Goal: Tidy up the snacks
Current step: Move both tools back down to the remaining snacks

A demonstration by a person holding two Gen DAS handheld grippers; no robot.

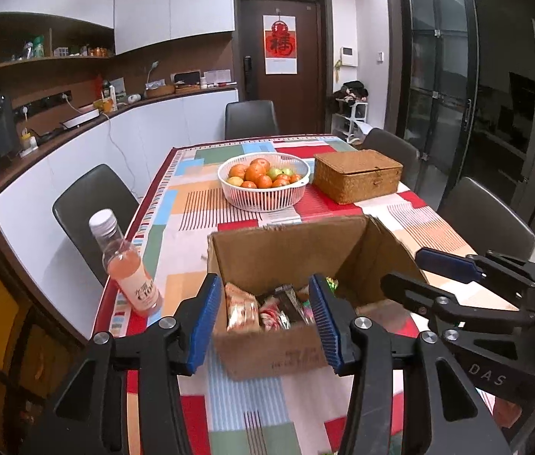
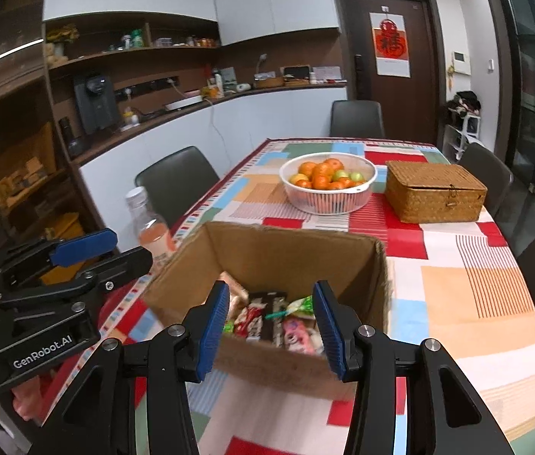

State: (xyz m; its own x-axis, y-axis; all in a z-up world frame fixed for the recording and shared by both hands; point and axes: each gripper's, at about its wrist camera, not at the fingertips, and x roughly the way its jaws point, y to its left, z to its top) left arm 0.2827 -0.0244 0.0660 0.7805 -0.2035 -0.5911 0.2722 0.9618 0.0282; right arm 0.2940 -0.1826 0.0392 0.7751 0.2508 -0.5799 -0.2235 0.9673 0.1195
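Note:
An open cardboard box [image 1: 279,254] [image 2: 267,254] stands on the patterned table near its front edge, holding several wrapped snacks [image 1: 263,309] [image 2: 279,322]. A closed wicker box [image 1: 356,175] [image 2: 434,191] sits at the back right. My left gripper [image 1: 267,322] is open and empty, hovering just before the box's near wall. My right gripper [image 2: 271,331] is open and empty, also over the box's near wall. Each gripper shows in the other's view: the right one [image 1: 419,269] beside the box's right side, the left one [image 2: 112,250] at the box's left.
A bottle of pink drink [image 1: 125,265] [image 2: 152,227] stands left of the box. A white basket of oranges and green fruit [image 1: 263,180] [image 2: 328,182] sits mid-table. Dark chairs [image 1: 93,208] surround the table. A counter [image 1: 78,132] runs along the left wall.

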